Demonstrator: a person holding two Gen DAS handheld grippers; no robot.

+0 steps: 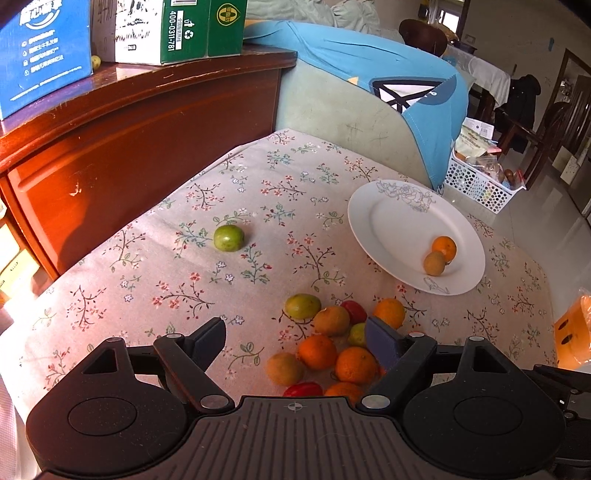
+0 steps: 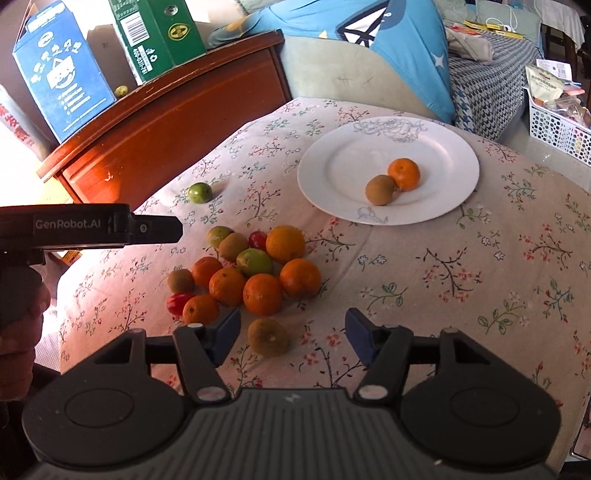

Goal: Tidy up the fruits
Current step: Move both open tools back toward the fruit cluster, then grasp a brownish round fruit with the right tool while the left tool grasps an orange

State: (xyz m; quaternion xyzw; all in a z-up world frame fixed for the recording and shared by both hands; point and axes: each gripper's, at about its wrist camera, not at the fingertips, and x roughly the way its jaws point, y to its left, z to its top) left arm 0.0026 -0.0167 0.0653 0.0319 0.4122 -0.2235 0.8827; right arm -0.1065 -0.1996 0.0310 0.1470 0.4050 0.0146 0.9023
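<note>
A heap of fruit (image 2: 247,273) sits on the floral tablecloth (image 2: 443,266) toward the cabinet side of the table: oranges, brownish kiwis, a couple of green fruits and two small red ones, most of them touching. One kiwi (image 2: 267,336) lies apart from the heap on the near side, between the fingers of the right gripper (image 2: 291,338) but closer to the left finger; the pads do not press on it and the jaws stand moderately wide. A single green fruit (image 1: 228,238) rests alone, well away from the heap toward the far edge near the cabinet.

The white plate (image 2: 332,155), with a line-drawn flower on its rim, lies near the far edge of the table, and on it an orange (image 2: 404,174) and a kiwi (image 2: 380,189) touch each other.

The left gripper (image 1: 295,341) hovers over the near end of the heap, jaws wide with nothing clamped; its right finger stands in front of some of the oranges. In the right wrist view its black body reaches in from the left, held by a hand (image 2: 22,302).

Beyond the table stand a reddish wooden cabinet (image 1: 147,140) with a blue carton (image 1: 44,51) and a green carton (image 1: 199,29) on top, a sofa draped in blue cloth (image 1: 369,62), and a white perforated basket (image 1: 476,184) on the floor.
</note>
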